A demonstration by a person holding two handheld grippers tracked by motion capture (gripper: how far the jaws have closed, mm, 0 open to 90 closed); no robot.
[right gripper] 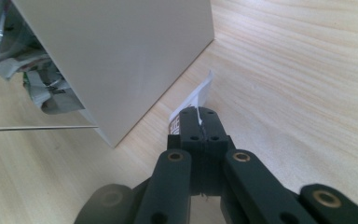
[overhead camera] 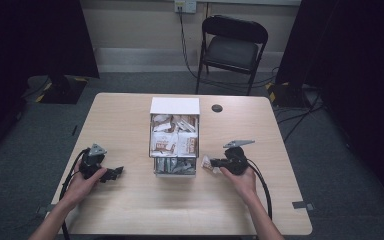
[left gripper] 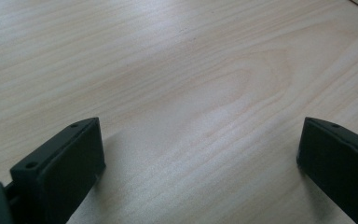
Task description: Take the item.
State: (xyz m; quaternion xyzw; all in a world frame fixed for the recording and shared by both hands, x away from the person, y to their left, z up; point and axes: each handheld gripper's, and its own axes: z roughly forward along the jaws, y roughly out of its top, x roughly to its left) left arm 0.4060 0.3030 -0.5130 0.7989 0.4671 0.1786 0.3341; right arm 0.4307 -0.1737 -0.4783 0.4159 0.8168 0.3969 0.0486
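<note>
1. The right gripper (overhead camera: pixel 214 163) lies low over the table (overhead camera: pixel 130 210), just beside the right wall of the white box (overhead camera: pixel 175 106), and its fingers (right gripper: pixel 190 126) are clenched on a small white sachet (right gripper: pixel 200 95).
2. In the right gripper view the sachet stands pinched between the two fingers, its free edge sticking up past their tips toward the box's plain white side (right gripper: pixel 121 56).
3. In the high view the sachet (overhead camera: pixel 207 162) sits close to the box's lower right corner, near the table surface; I cannot tell whether it touches the wood.
4. The box stands at the middle of the table, its open compartments packed with more sachets (overhead camera: pixel 175 140), brown-and-white ones above and greyish ones in the front section.
5. The left gripper (overhead camera: pixel 116 173) rests on the table well left of the box, fingers (left gripper: pixel 70 168) released and spread wide over bare wood.
</note>
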